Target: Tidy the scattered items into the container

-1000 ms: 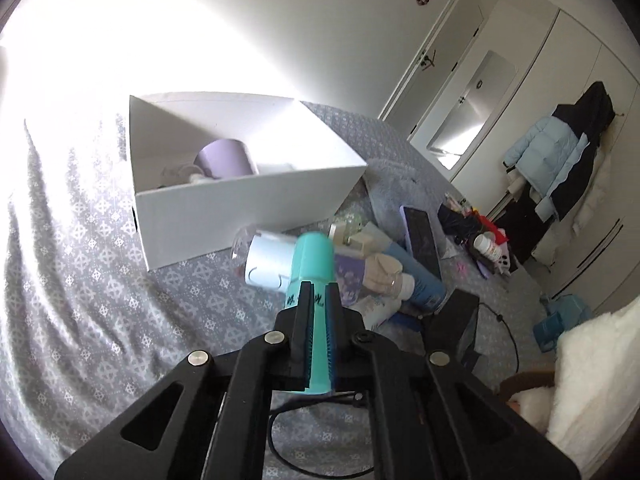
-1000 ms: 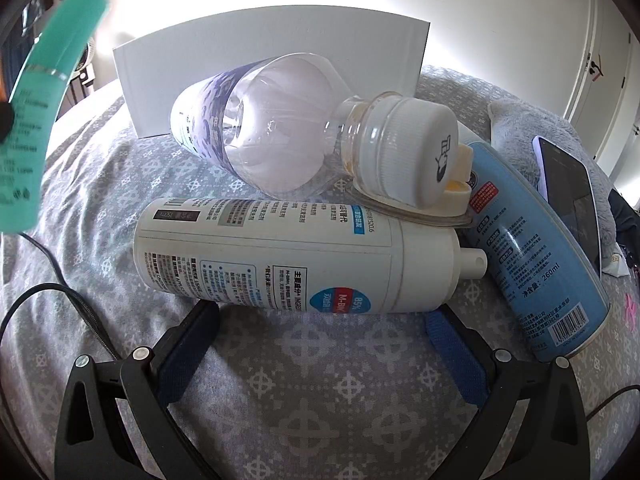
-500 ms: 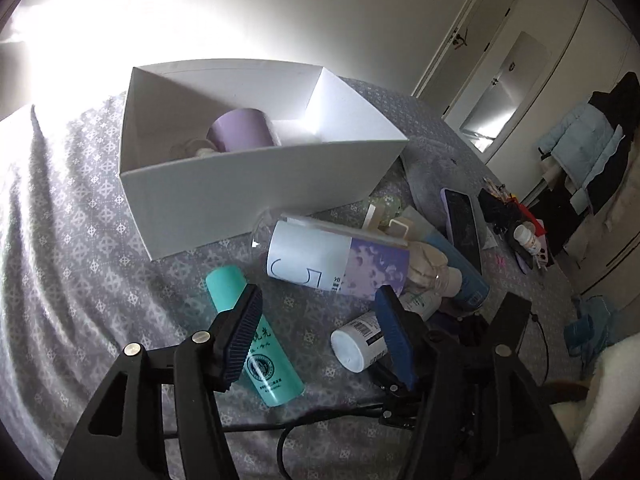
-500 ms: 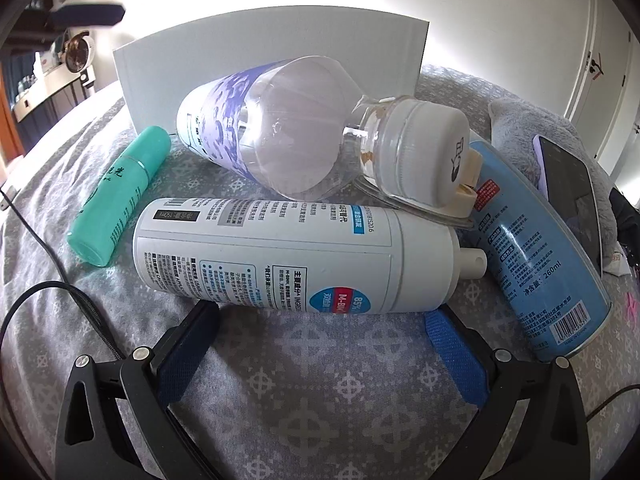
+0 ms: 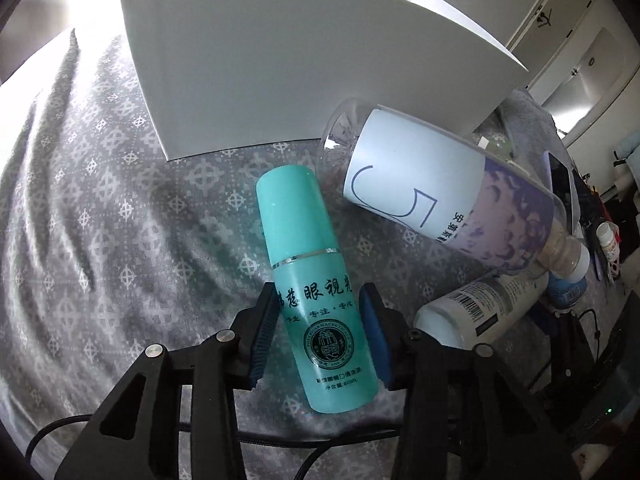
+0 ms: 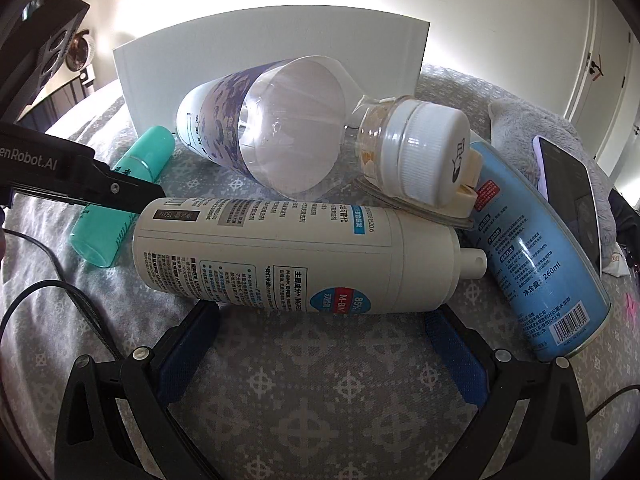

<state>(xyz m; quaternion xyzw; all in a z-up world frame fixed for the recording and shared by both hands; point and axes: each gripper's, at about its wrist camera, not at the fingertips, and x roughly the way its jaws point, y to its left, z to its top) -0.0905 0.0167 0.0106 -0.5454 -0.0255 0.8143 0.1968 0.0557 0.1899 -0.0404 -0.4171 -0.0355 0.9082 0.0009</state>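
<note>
Between the left gripper's (image 5: pixel 322 334) half-closed pads lies the teal bottle (image 5: pixel 310 276): light, rigid, slick plastic, best pinched mid-body. The right gripper (image 6: pixel 320 350) gapes empty.

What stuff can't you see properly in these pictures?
- Inside the white box: hidden by its front wall in both views.
- Teal bottle: in the right view, its middle is covered by the left gripper's finger.
- Left gripper: left view doesn't settle whether the pads touch the bottle.
- Blue can: left view, mostly behind other bottles.
- Phone: screen too dark to read.
</note>
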